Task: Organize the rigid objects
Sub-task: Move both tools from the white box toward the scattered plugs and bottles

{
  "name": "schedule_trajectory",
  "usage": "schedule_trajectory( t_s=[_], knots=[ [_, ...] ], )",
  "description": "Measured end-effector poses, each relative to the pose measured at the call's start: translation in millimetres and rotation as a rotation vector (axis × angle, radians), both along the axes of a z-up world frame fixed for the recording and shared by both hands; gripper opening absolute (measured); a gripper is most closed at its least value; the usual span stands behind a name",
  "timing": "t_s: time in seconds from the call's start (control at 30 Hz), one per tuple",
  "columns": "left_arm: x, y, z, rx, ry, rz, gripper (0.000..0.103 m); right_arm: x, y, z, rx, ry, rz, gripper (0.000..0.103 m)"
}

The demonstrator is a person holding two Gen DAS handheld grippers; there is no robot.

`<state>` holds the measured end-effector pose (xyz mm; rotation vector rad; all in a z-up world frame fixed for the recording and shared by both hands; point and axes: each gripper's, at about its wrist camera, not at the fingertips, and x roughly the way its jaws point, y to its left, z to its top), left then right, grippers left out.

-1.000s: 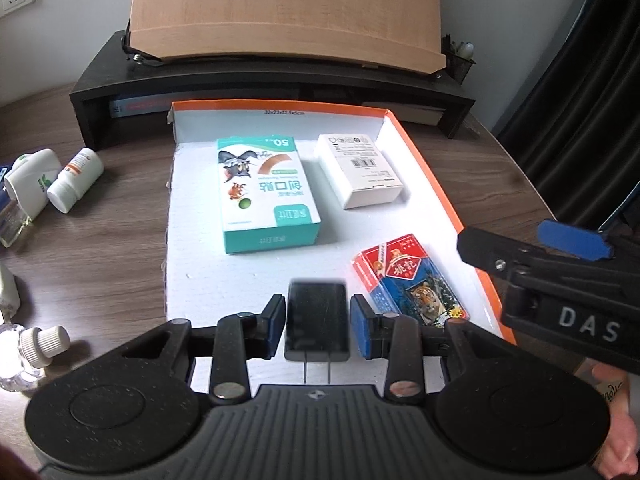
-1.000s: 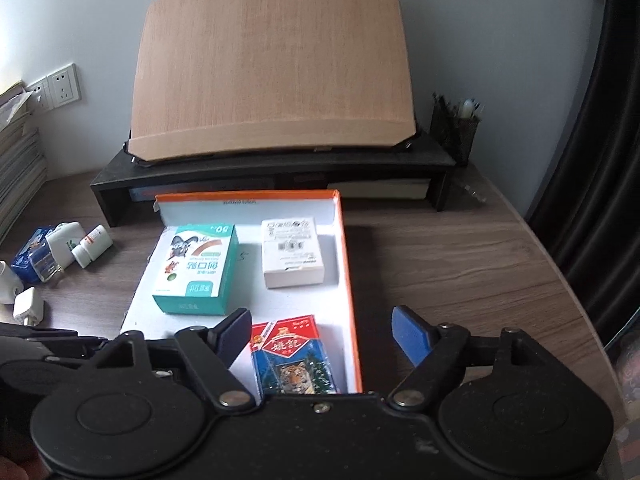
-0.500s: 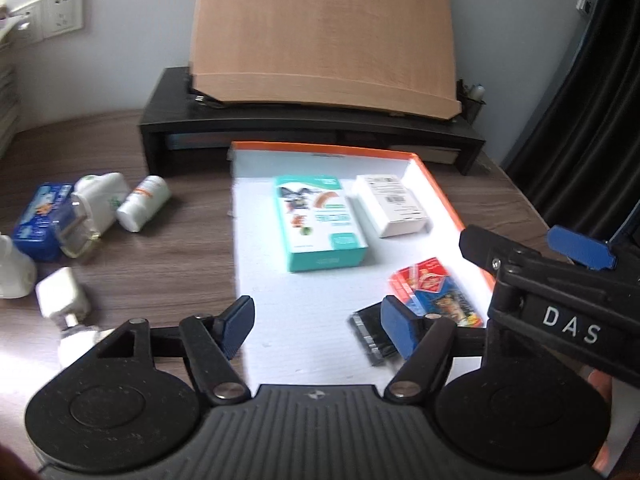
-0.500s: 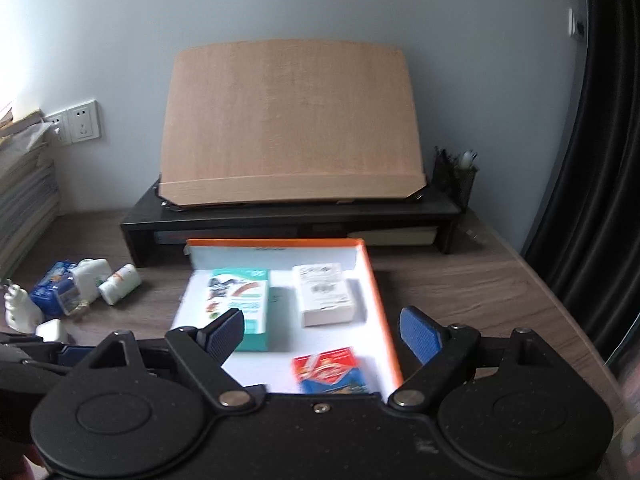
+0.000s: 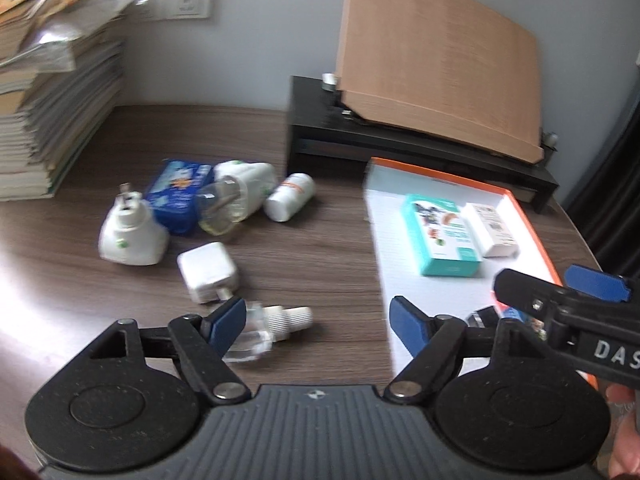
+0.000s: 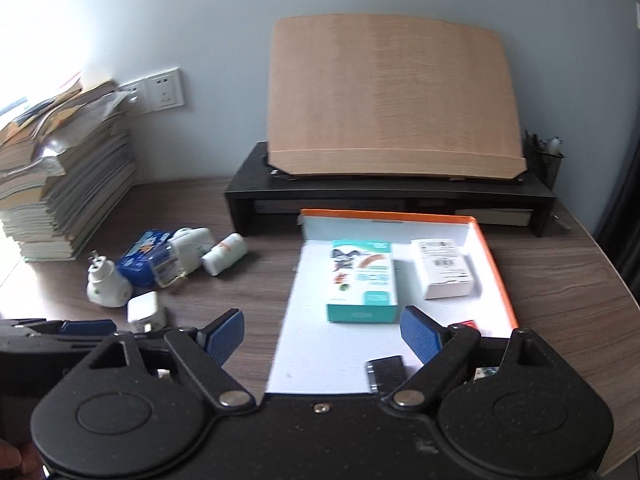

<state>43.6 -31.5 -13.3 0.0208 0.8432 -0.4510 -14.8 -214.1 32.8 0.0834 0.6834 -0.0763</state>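
Opening with nothing between its jaws, the left gripper (image 5: 316,318) is held above the desk (image 5: 320,248) beside the tray (image 6: 496,268); the right gripper (image 6: 322,330) is spread and empty. Loose items such as the charger (image 5: 208,270) and clear bottle (image 5: 260,332) are left at the desk's left side. That bottle could be knocked rolling if approached carelessly.

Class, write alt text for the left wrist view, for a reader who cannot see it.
The left hand-held gripper, jaws opening and nothing between them, points over a wooden desk towards scattered items: a white charger, a clear bottle, a white pill bottle and a blue pack. To the right, an orange-rimmed tray holds a teal box and a white box.
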Motion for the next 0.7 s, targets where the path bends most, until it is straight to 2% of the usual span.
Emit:
schedule_trajectory(
  t_s=[0.37, 0.7],
  knots=[
    [36, 68, -17, 0.043, 0.02, 0.168, 0.089, 3, 38, -8, 0.02, 0.018, 0.06, 0.1],
    [71, 88, -33, 0.095, -0.009, 0.172, 0.095, 15, 68, -24, 0.023, 0.062, 0.093, 0.1]
  ],
)
